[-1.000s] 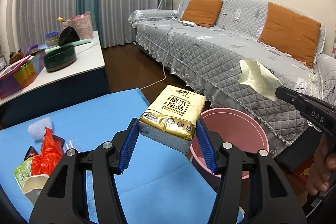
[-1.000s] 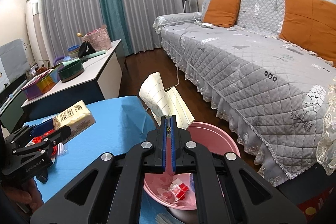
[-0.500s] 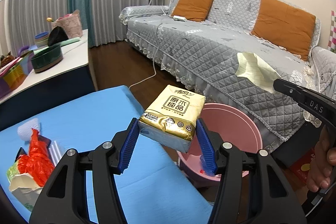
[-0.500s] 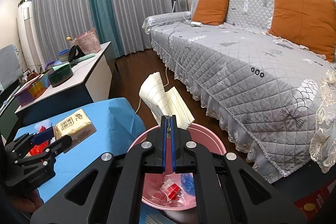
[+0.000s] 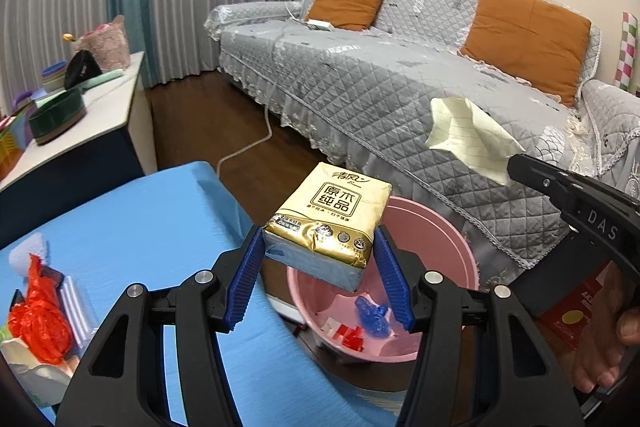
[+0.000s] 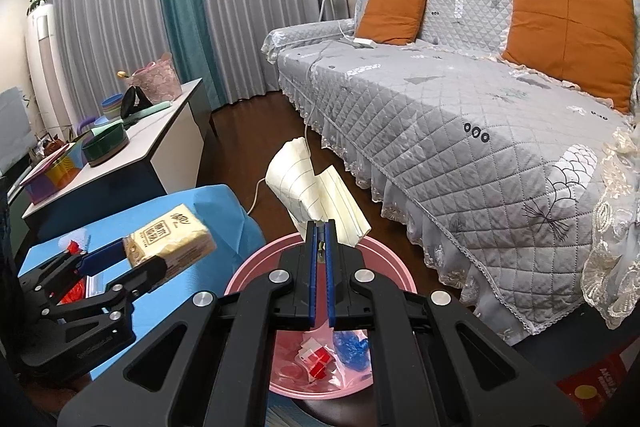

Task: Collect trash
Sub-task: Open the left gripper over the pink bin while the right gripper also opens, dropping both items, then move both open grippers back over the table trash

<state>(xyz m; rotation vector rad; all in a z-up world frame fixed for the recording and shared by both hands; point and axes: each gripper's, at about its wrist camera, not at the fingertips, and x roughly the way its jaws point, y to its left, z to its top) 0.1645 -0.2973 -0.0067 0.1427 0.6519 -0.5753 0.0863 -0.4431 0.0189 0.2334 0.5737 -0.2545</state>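
Risk: your right tongs (image 6: 320, 227) barely pinch the paper (image 6: 316, 187); left tongs (image 5: 320, 247) clamp the tissue pack (image 5: 332, 219), which could miss the basin (image 5: 440, 227).

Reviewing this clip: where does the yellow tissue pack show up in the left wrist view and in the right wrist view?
Left wrist view: the yellow tissue pack sits at centre, clamped in the left gripper, above the near rim of the pink bin.
Right wrist view: the pack is at lower left, over the blue table.
Shared landmark: the pink bin, lower centre in both.
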